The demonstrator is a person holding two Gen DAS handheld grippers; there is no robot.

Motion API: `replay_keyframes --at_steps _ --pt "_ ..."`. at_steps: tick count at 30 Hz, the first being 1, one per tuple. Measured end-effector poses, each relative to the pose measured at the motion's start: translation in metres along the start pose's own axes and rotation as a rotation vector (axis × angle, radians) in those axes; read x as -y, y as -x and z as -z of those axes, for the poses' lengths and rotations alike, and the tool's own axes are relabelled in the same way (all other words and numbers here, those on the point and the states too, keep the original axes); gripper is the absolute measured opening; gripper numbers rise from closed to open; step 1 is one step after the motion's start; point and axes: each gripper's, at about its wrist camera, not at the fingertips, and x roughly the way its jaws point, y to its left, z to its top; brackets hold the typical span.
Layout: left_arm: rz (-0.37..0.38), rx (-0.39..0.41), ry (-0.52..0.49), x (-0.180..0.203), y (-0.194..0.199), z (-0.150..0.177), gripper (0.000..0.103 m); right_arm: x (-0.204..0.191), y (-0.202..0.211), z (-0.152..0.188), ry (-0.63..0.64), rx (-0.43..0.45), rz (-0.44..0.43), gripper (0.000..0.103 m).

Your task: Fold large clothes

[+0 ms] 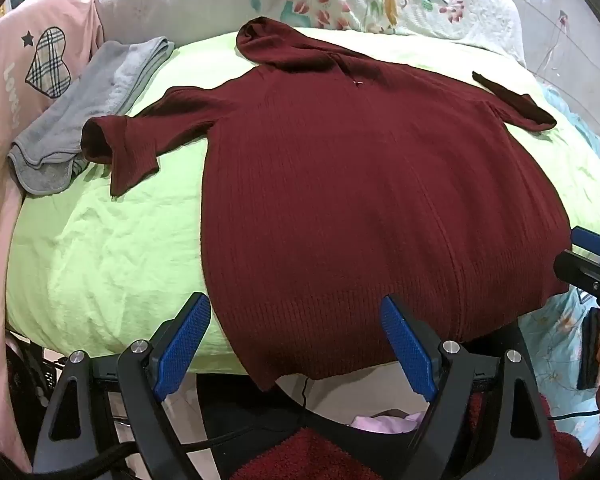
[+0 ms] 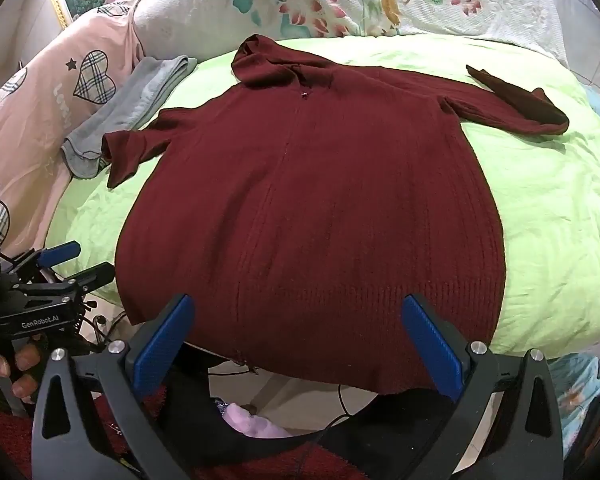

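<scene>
From my left gripper (image 1: 296, 336) cam: one maroon sweater (image 1: 364, 208) spread flat on the green sheet (image 1: 100, 248) of the bed, hood toward the pillows, two sleeves out to the sides. Its hem hangs over the near edge, right in front of my two blue pads, which are spread wide with nothing pinched. One folded grey cloth (image 1: 88, 120) sits by the left sleeve, one pink pillow (image 1: 28, 64) beyond it.

Right gripper (image 2: 298, 336) cam: same single sweater (image 2: 312, 208), hem between and just past my pads, released, gripping nothing. My other gripper (image 2: 66, 264) shows at the left edge, one hand (image 2: 16, 368) on its handle.
</scene>
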Motion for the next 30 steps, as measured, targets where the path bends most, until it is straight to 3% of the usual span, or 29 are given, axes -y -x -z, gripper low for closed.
replay_keyframes --at_steps 30 --pt "0.008 -0.014 0.003 0.0028 -0.0024 0.0005 0.087 -0.0032 -0.0022 0.0036 -0.004 0.001 -0.003 0.103"
